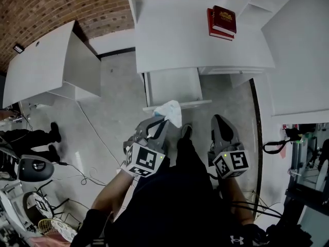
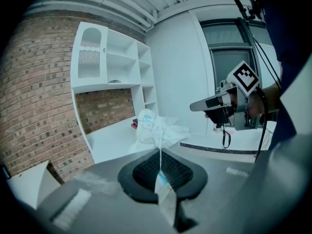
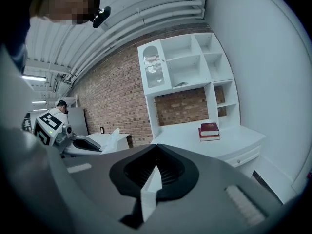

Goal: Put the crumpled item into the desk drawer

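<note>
1. Facing the desk (image 1: 175,40) at 12 o'clock, the person has its drawer (image 1: 172,86) already pulled out. As far as shows, it is bare inside, so the opening step looks done.
2. The left gripper (image 1: 163,122) is clamped on the crumpled item (image 1: 170,111). This white wad hangs in the air at the drawer's front edge, on its 6 o'clock side, and is not yet inside. What is left, by my reading, is to carry it toward 12 o'clock over the cavity, let go, and perhaps push the drawer in.
3. The right gripper (image 1: 220,120), at 3 o'clock of the left, has its jaws together on nothing.
4. A second desk (image 1: 43,68) stands at 10 o'clock, well apart.
5. Two red books (image 1: 222,20) lie on the desk top at 1 o'clock, away from the drawer.
6. Another person's shoes (image 1: 54,133) show at 9 o'clock, and nothing seems to block the way.
</note>
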{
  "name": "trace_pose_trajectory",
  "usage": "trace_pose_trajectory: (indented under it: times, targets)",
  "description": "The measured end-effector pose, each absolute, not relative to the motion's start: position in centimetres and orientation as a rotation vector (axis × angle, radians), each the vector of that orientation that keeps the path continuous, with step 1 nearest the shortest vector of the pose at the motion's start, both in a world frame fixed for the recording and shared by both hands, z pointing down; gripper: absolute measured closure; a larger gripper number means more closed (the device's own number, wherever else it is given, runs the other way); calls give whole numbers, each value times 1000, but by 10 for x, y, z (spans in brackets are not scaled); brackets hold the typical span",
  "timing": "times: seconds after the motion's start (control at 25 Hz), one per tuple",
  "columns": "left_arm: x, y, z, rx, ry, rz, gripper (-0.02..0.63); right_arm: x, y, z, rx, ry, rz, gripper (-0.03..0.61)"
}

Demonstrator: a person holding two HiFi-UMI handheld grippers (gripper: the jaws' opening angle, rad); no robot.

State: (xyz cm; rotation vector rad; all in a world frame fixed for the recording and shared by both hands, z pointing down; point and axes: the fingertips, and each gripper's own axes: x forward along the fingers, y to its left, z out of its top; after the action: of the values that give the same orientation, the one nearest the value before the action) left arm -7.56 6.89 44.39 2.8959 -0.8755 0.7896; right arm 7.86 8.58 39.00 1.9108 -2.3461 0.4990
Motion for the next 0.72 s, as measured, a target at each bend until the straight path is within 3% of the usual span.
trace_pose_trajectory:
  times: [0.72]
  targets:
    - [7, -38, 469, 2722, -1080, 968, 609, 167, -56, 409, 1655, -2535, 574, 575]
